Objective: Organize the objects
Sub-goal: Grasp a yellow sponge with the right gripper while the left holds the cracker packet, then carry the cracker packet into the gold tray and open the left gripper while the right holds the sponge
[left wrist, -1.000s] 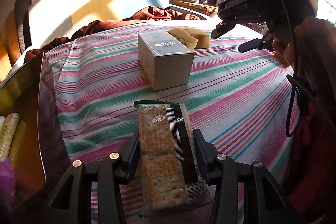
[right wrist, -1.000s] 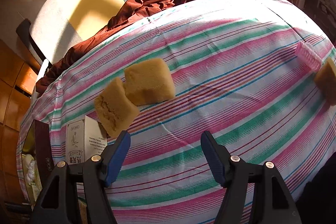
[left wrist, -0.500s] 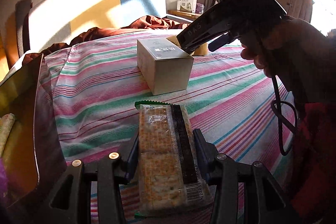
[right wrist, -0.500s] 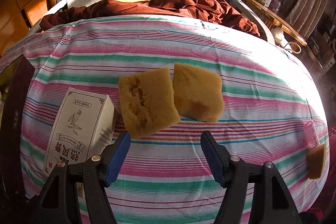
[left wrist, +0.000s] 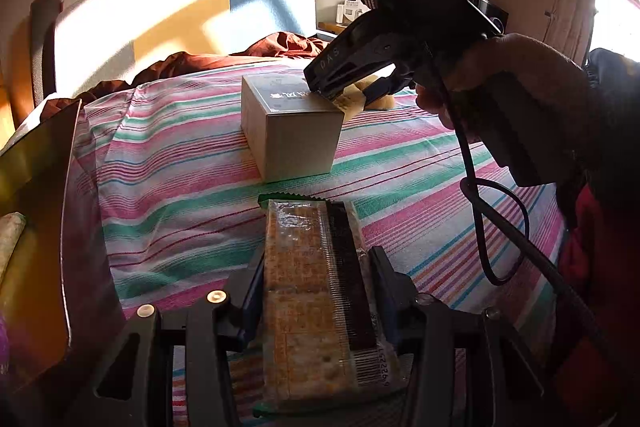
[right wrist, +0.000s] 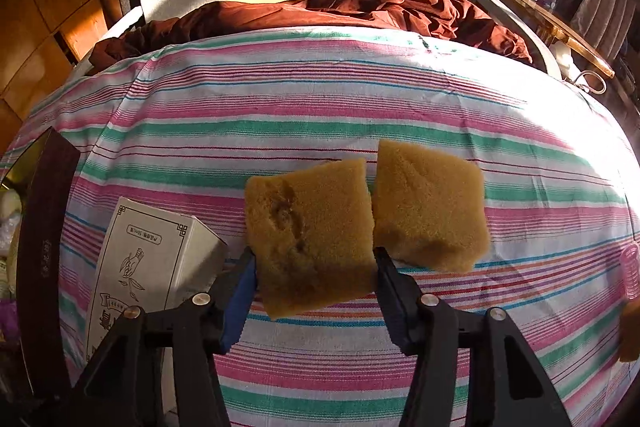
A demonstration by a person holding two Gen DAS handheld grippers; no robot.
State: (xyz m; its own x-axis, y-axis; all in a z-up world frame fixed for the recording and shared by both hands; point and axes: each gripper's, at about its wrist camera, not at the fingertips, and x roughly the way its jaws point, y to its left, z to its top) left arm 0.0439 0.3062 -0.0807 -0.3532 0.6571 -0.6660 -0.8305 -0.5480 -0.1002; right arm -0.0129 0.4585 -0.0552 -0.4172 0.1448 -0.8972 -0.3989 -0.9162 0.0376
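A long packet of crackers (left wrist: 308, 291) lies between the fingers of my left gripper (left wrist: 316, 267). Both pads press its sides above the striped bedsheet (left wrist: 180, 187), though the jaws are easing open slightly. My right gripper (right wrist: 314, 259) points down behind a white carton (right wrist: 152, 267), and its jaws are closing on the left of two yellow-brown sponges (right wrist: 308, 227). The pads touch both of its sides. The second sponge (right wrist: 428, 211) lies just to its right. In the left wrist view, the right gripper (left wrist: 352, 95) reaches over the carton (left wrist: 288, 131), held by a person's hand (left wrist: 500, 83).
A dark open box (left wrist: 48, 187) with wrapped items stands at the sheet's left edge. A brown blanket (right wrist: 360, 7) is bunched at the far side against the headboard. A pink hair roller (right wrist: 631, 275) and another sponge piece (right wrist: 630, 335) lie at the right. A black cable (left wrist: 480, 227) hangs from the right gripper.
The right gripper has swung left over the sponges, come down behind the carton, and narrowed its jaws around the left sponge. The left gripper and the cracker packet have stayed put.
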